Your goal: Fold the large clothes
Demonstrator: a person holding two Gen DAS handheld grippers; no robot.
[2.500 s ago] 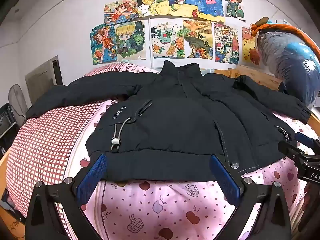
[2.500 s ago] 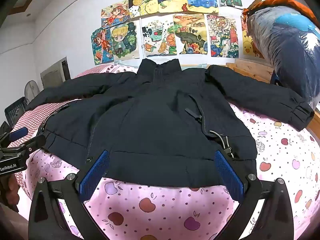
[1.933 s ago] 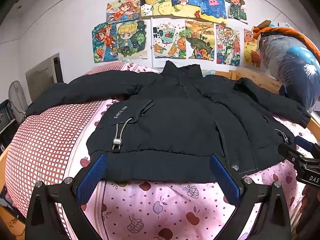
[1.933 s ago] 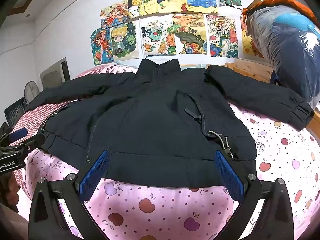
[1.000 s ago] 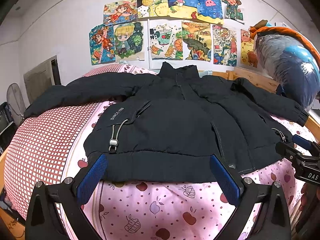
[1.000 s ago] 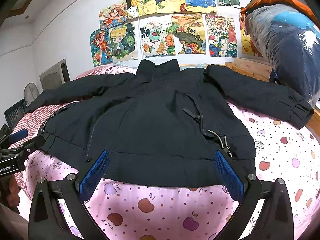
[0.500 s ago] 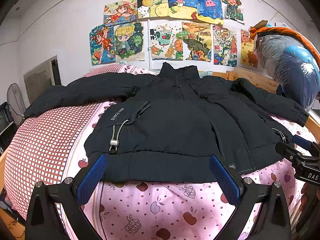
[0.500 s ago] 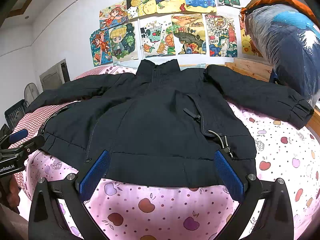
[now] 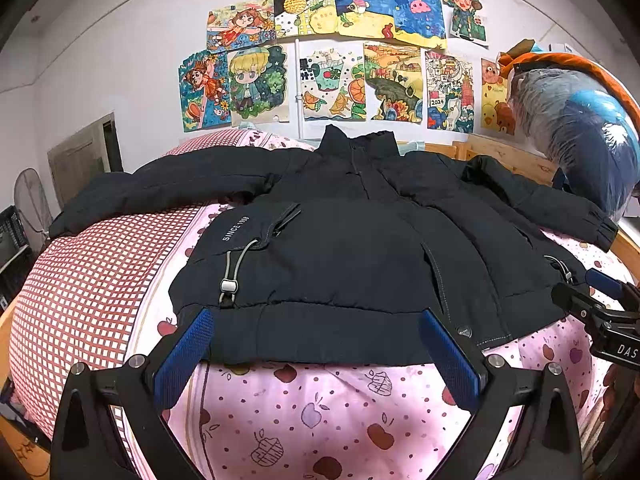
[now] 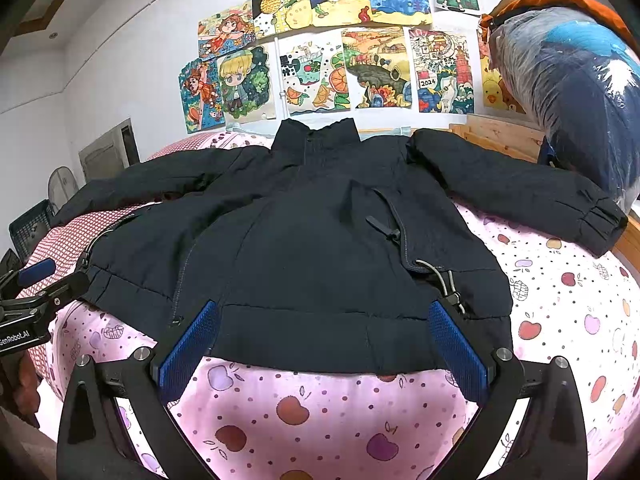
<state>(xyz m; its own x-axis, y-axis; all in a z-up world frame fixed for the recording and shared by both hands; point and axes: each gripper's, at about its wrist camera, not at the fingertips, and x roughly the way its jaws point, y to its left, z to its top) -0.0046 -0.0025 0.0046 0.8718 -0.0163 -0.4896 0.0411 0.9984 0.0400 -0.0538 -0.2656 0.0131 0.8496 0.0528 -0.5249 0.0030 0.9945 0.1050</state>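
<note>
Left wrist view: the jacket [image 9: 340, 256] lies front-up and spread flat on the bed [image 9: 304, 412], collar toward the wall, both sleeves stretched out sideways, hem nearest the cameras. The left gripper [image 9: 316, 344] hovers just short of the hem with its jaws spread wide and nothing between them; the right gripper [image 10: 316, 340] does the same at the hem's other half, also wide and empty. No fold looks begun. The main risk, as I judge it, is the padding: the shell looks puffy and smooth, so a shallow pinch could catch only the top layer and let the back slip, leaving a crooked fold, and the bulk may spring a fold back open. The elastic cord [image 9: 236, 266] with its toggle near the left hem corner could snag a finger. The mattress crowns like a dome, so a sleeve [image 10: 520, 192] near the edge might slide off. The hem band is ribbed and gathered; the sheet is soft cotton-like cloth, pink with fruit prints, and red check at the left.
</note>
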